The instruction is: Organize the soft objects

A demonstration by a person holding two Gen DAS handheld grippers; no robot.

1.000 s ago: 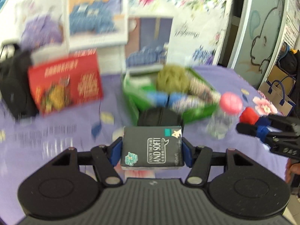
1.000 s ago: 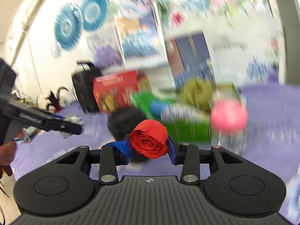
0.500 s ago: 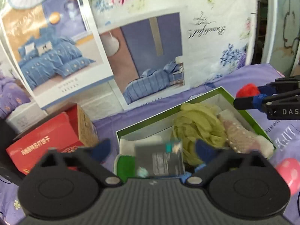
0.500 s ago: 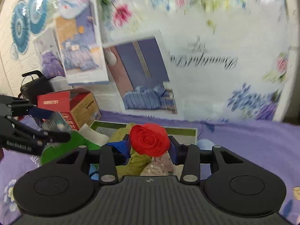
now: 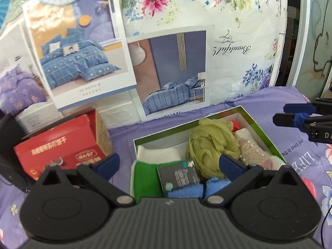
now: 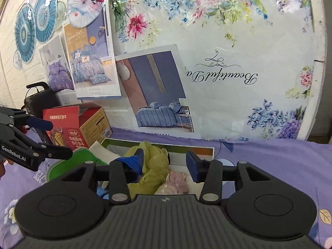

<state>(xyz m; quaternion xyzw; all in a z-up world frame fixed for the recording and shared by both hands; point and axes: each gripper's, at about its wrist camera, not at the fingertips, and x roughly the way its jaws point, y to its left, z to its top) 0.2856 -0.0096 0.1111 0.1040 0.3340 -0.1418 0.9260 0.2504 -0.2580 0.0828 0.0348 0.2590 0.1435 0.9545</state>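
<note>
Green-rimmed box (image 5: pixel 257 124): on purple floral worktop (image 5: pixel 269 95), holds soft items
Dark tissue pack (image 5: pixel 179 175): lying in box, on green cloth (image 5: pixel 145 178)
Left hand-held gripper (image 5: pixel 169 162): spread wide, empty
Right hand-held gripper (image 6: pixel 165 162): jaws opening, nothing gripped, above olive mesh puff (image 6: pixel 154 166)

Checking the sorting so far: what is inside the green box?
In the green box: a white cloth, green cloth, dark tissue pack, blue cloth, olive mesh puff, pink beaded fabric, and a red rose mostly hidden behind the puff. The floor is covered.
</note>
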